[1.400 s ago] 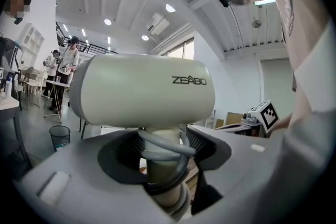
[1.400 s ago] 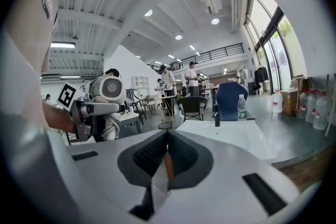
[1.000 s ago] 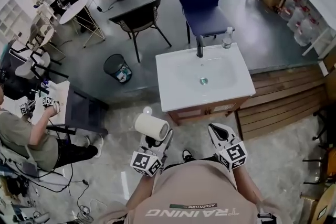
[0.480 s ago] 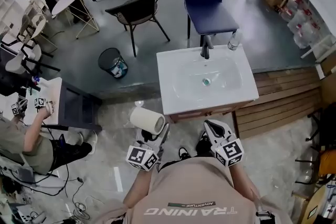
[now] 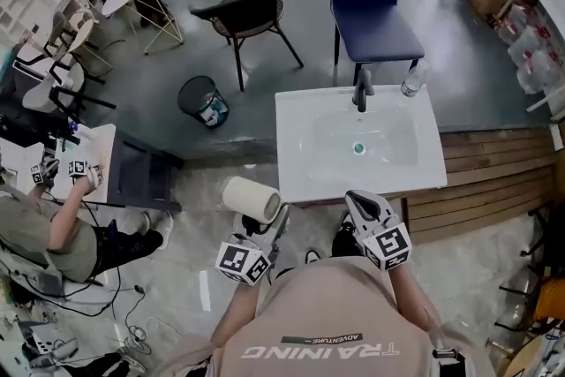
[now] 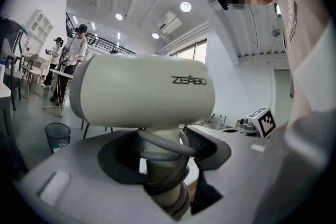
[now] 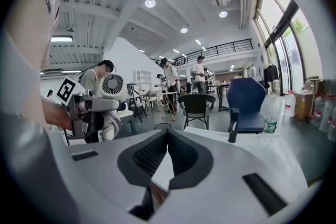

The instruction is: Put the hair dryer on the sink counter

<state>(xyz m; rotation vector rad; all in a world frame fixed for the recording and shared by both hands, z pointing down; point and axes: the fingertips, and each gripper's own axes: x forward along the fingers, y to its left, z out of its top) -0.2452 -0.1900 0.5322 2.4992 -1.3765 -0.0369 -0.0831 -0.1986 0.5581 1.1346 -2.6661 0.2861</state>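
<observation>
Left tongs (image 5: 265,228) were clamped on the handle of the cream-white plastic hair dryer (image 5: 252,199), right over the grey cord coiled round it, so the cord couldn't dangle. The barrel rode level above the jaws. That grip looked chosen to leave the body free to set down. The dryer hung off the front-left corner of the white sink desk (image 5: 305,177), not yet over it. Right tongs (image 5: 363,205) were together and empty by the front edge, apparently spare.

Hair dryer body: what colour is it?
The hair dryer is cream-white, with dark lettering on its side; it shows best in the left gripper view.
</observation>
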